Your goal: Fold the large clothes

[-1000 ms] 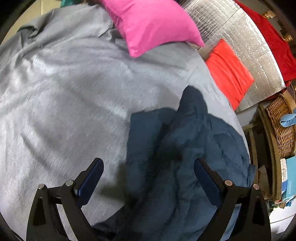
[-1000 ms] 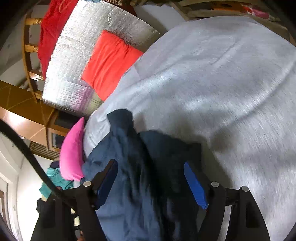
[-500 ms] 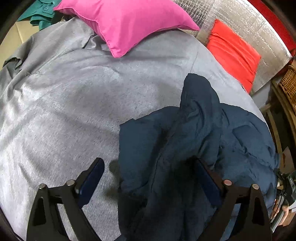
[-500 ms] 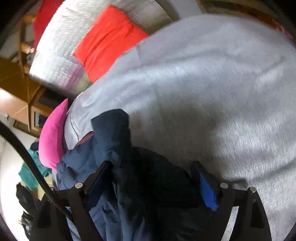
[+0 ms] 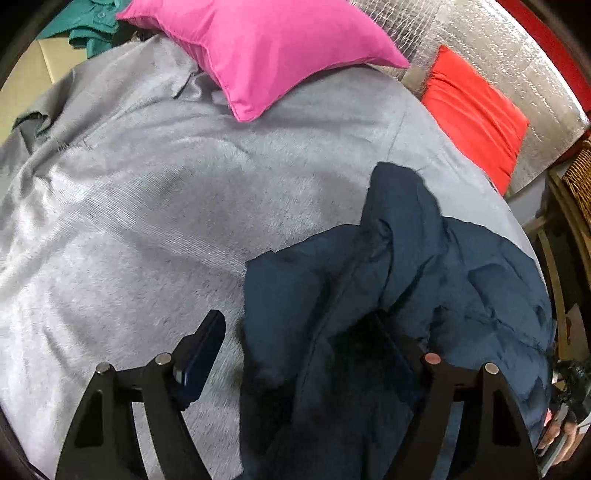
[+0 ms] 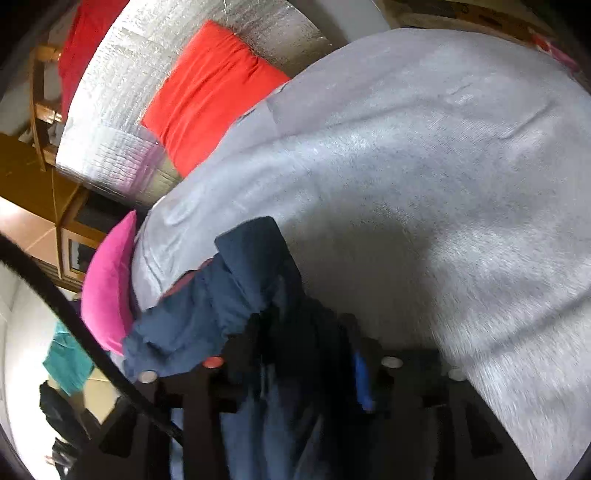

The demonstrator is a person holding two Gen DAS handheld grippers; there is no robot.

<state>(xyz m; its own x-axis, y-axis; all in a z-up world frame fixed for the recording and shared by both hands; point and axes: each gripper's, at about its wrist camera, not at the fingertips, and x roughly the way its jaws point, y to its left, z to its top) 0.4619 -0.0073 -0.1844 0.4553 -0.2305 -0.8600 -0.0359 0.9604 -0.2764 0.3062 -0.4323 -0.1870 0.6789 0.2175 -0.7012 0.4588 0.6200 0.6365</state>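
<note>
A dark blue padded jacket (image 5: 424,258) lies crumpled on a grey bed cover (image 5: 147,221). My left gripper (image 5: 299,321) points down over the jacket's left edge. Its jaws are closing with jacket cloth between them. The left pad (image 5: 203,347) still hangs clear over the grey cover, and the right pad is sunk in dark folds. In the right wrist view the jacket (image 6: 251,266) bunches up between the fingers of my right gripper (image 6: 306,343). The blue pad (image 6: 360,384) presses against the cloth, though those jaws are opening slightly. That view is blurred.
A pink cushion (image 5: 266,48) and a red cushion (image 5: 476,114) lie at the far edge of the bed cover, against a silver quilted mat (image 5: 461,33). Teal clothing (image 5: 85,26) sits at the far left, a wicker basket (image 5: 580,177) at the right. A black cable (image 6: 55,295) crosses the right wrist view.
Both grippers have moved in over the jacket and their jaws have narrowed. The right gripper's fingers now have jacket cloth bunched tightly between them.
</note>
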